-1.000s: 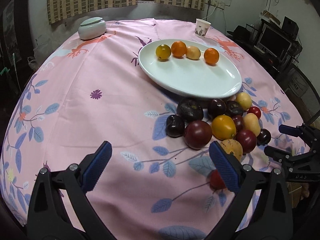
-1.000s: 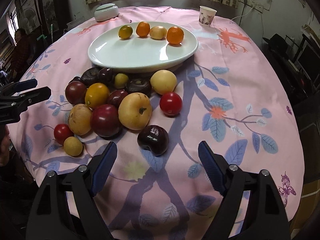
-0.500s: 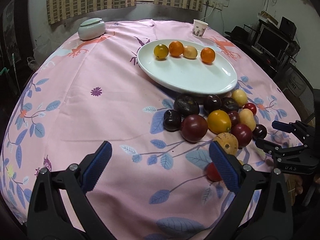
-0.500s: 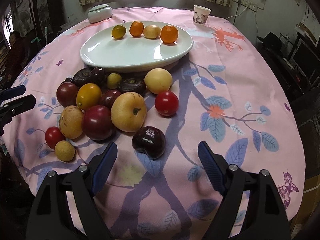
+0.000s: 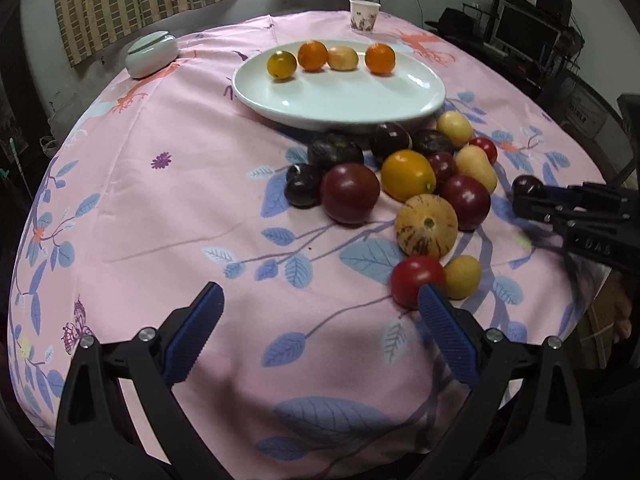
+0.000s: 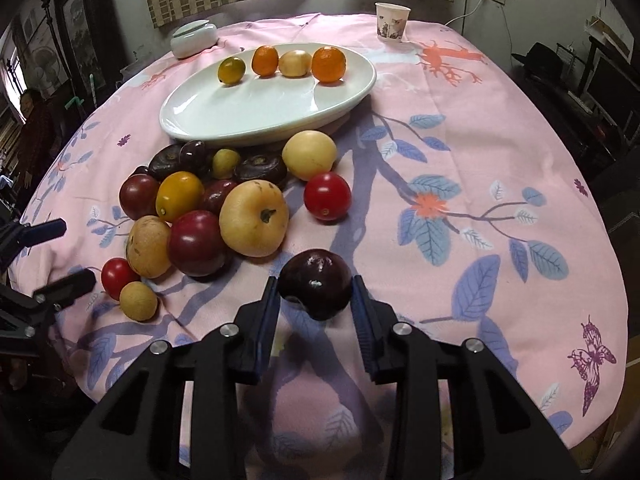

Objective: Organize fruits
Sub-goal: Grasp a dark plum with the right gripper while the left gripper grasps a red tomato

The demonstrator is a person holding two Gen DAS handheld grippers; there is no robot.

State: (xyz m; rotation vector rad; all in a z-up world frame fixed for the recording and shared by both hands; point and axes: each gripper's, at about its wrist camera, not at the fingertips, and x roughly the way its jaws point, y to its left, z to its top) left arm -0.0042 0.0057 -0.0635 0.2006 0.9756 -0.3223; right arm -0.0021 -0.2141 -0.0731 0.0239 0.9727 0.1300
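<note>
A white oval plate holds a row of several small yellow and orange fruits at its far side. A pile of loose fruits lies on the cloth in front of it. My right gripper has its jaws closed in on a dark plum on the cloth; it also shows in the left wrist view. My left gripper is open and empty, low over the cloth, its right finger beside a red tomato.
A paper cup and a lidded pale bowl stand at the table's far side. The pink floral cloth drapes over the round table's edges. Shelves and monitors stand off to the right.
My right gripper has moved forward and closed its jaws around the dark plum. My left gripper has drawn back slightly and stays open.
</note>
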